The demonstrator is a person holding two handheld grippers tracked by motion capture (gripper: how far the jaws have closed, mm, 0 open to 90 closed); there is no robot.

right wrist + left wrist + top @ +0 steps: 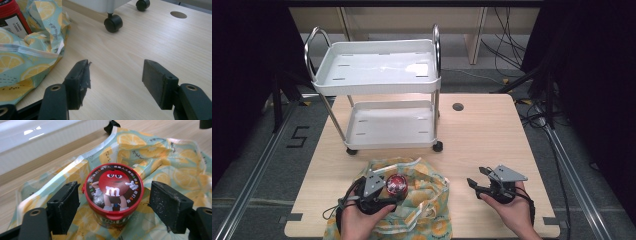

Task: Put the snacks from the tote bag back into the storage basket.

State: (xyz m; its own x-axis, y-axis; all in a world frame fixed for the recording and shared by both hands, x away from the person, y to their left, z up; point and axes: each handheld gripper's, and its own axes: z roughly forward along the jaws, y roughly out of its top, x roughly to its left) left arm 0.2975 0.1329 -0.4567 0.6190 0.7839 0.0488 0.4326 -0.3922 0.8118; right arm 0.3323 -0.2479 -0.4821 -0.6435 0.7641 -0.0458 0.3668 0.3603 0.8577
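A small round can (396, 184) with a red lid and a cartoon candy figure on top (113, 192) stands on a crumpled lemon-print bag (424, 200) at the table's near left. My left gripper (392, 193) is open, with one jaw on each side of the can (113, 207) and a narrow gap at each pad. My right gripper (478, 176) is open over bare wood at the near right (113, 77), with nothing between its jaws. In the right gripper view, the can's red side (11, 15) and the bag (22, 65) lie off to its left.
A white two-shelf cart (377, 70) on black casters (113, 23) stands at the back of the wooden table (492, 140), both its shelves bare. A round cable hole (457, 106) sits behind the cart's right side. Cables lie on the floor at the right.
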